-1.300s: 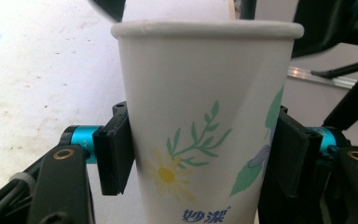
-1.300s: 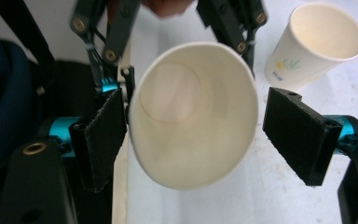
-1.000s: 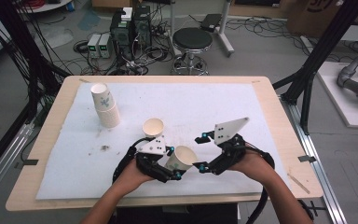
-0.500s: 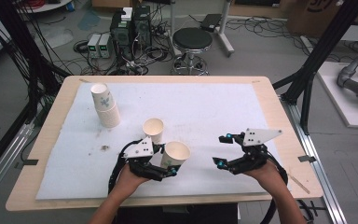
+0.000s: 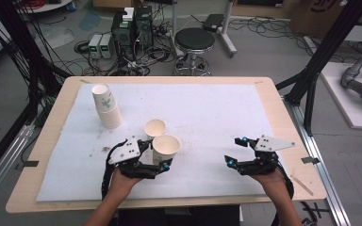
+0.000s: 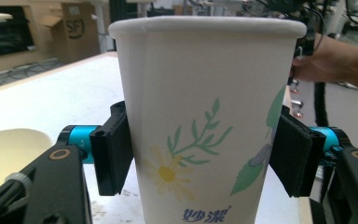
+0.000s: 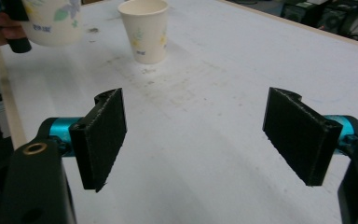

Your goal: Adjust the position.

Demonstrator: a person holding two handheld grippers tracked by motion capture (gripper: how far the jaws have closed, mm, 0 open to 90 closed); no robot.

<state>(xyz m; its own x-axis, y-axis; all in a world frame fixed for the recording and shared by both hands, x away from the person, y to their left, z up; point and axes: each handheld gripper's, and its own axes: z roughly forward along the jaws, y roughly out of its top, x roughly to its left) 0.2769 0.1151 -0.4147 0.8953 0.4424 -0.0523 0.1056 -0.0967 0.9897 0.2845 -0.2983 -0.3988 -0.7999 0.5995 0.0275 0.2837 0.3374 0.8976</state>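
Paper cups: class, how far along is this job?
Done: one cup stands alone on the mat, apart from the stack. In hand: a second cup sits between the left gripper's pads; its jaws have just been opening. Left: the stack. The right gripper is open, empty.

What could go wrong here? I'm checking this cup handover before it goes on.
1. The left gripper has the flowered white paper cup between its jaws, which have just been opening; the light cup could slip or tip.
2. A second white paper cup stands right behind it and could be knocked over.
3. The right gripper, jaws open, holds nothing.
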